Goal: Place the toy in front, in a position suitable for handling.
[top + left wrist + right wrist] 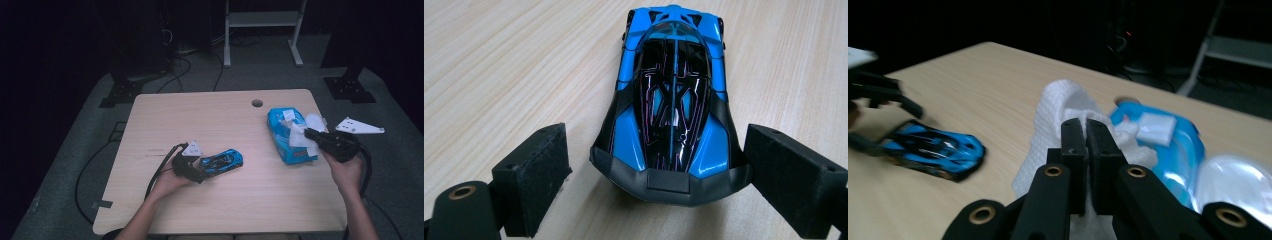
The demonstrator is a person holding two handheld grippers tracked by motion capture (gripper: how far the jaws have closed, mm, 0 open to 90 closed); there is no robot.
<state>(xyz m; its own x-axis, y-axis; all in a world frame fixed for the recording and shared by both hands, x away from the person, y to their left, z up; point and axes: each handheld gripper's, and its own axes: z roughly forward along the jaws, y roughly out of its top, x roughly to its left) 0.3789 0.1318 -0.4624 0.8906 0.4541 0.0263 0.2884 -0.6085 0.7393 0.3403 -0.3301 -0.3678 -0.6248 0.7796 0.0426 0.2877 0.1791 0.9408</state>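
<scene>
A blue and black toy car lies on the wooden table, left of centre. My left gripper is open with the car's end between its jaws; the left pad stands clear of the car. At the right lies a blue wet-wipes pack with its clear lid flipped open. My right gripper is shut on a white wipe that rises from the pack.
A round cable hole sits near the table's far edge. Beyond the table a white metal stand and black stand feet rest on the grey floor. Cables trail off the table's left side.
</scene>
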